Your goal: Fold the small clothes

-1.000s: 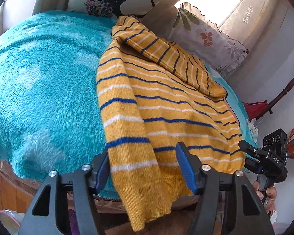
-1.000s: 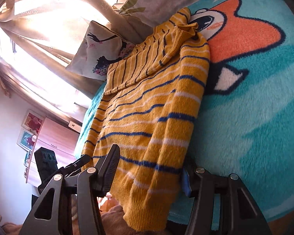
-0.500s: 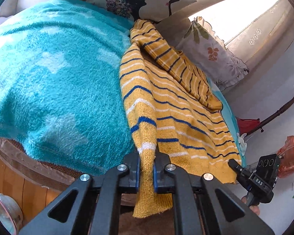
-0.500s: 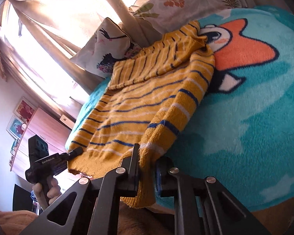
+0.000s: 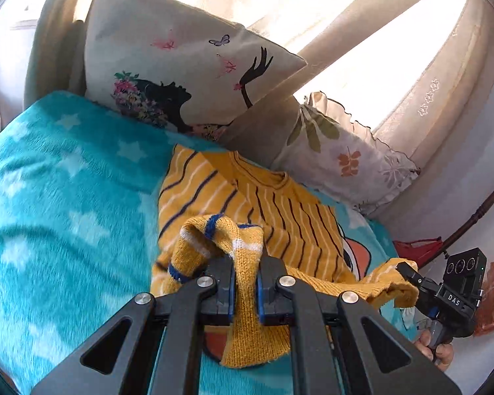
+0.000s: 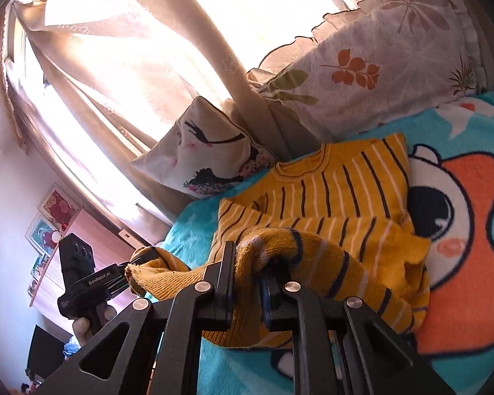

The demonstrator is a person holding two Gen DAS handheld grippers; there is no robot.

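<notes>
A: What is the status of the fold?

B: The sweater [image 5: 247, 204] lies on the bed, on the blue blanket [image 5: 56, 217], with its collar toward the pillows. The sleeves appear already laid across the chest. The bottom hem is lifted off the blanket and carried toward the collar, so the bottom-to-top fold is in progress and not yet laid down.

A: What is the state of each tool?

B: The left gripper [image 5: 245, 283] has its jaws pressed together on one hem corner. The right gripper [image 6: 247, 283] has its jaws pinching the other hem corner. The hem hangs slack between the two.

A: What remains?

B: By judgement: the hem is to be set on the upper body, both jaws released, and the fold pressed flat. Whether a further fold is needed cannot be told.

A: What is the count of items?

B: One sweater. Two grippers. Two pillows: one printed with a woman's profile [image 5: 181, 65], one printed with leaves [image 6: 378, 65]. One blanket. One curtain [image 6: 122, 75] behind the pillows. No other clothes are visible.
</notes>
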